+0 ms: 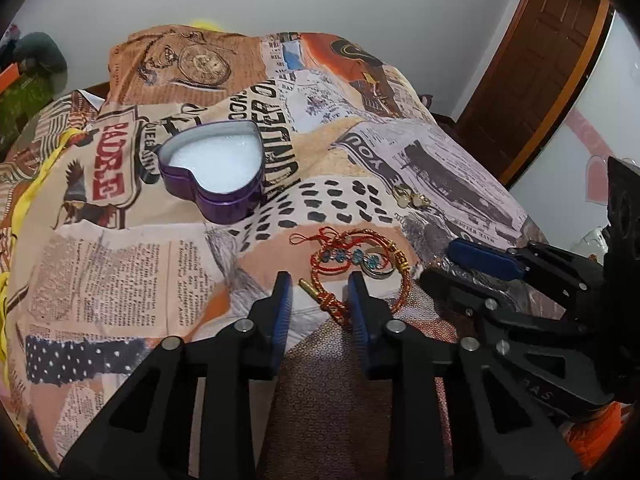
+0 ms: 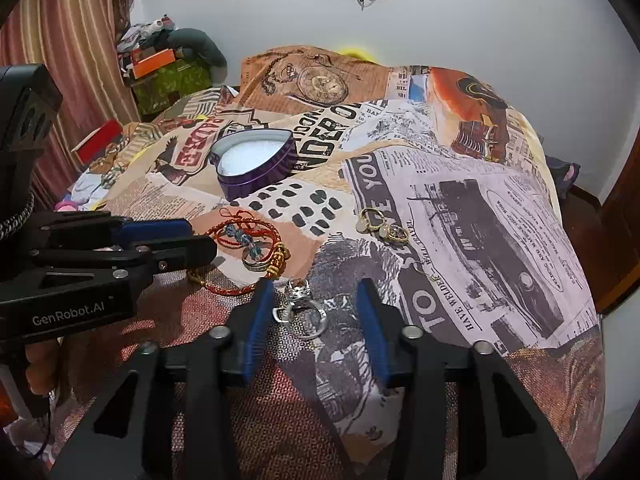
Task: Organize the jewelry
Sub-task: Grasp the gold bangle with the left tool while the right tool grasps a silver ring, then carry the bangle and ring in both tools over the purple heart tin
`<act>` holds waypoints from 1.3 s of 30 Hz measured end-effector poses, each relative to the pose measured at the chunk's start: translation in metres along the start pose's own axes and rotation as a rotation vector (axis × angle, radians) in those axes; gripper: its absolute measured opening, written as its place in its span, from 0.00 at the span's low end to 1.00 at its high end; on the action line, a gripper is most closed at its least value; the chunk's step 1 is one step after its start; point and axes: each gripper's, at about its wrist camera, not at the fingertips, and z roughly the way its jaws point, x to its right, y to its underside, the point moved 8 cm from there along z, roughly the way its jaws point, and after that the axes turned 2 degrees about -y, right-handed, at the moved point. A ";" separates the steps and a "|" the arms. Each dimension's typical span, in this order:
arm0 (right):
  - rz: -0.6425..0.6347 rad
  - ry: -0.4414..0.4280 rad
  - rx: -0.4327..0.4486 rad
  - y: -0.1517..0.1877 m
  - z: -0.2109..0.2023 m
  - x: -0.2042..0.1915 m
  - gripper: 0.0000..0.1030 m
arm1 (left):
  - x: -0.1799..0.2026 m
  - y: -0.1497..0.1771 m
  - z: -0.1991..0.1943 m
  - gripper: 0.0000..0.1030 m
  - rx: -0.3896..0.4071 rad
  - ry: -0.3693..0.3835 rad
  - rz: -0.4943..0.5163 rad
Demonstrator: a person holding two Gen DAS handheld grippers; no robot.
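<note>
At lower centre, the left gripper (image 1: 318, 286) is spread around a red bracelet (image 1: 352, 264), the right gripper (image 2: 316, 294) around a silver ring (image 2: 306, 318).

Left gripper (image 1: 318, 286): jaws parted, held low and level, pointing forward. Right gripper (image 2: 316, 294): jaws parted wider, close beside the left, angled slightly toward it

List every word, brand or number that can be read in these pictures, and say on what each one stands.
"GenRobot.AI": on the side of the left gripper.
"YOU": on the printed bedcover.
"HAVE WELDER": on the same bedcover, near its front edge.
"PAS": raised letters on the right gripper, partly cut off.
Big black letters behind the heart-shaped tin: partly hidden by folds.
Small newspaper print on the bedcover: too small to read.
</note>
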 end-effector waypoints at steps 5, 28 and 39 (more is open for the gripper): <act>-0.005 -0.007 0.004 0.000 0.003 -0.001 0.22 | 0.008 0.003 0.003 0.19 0.013 -0.024 0.047; 0.024 0.013 0.084 -0.009 -0.031 0.002 0.13 | 0.004 -0.023 -0.048 0.06 0.151 -0.049 0.052; 0.006 0.025 0.138 -0.027 -0.048 -0.010 0.13 | -0.016 -0.045 -0.080 0.06 0.236 -0.059 0.019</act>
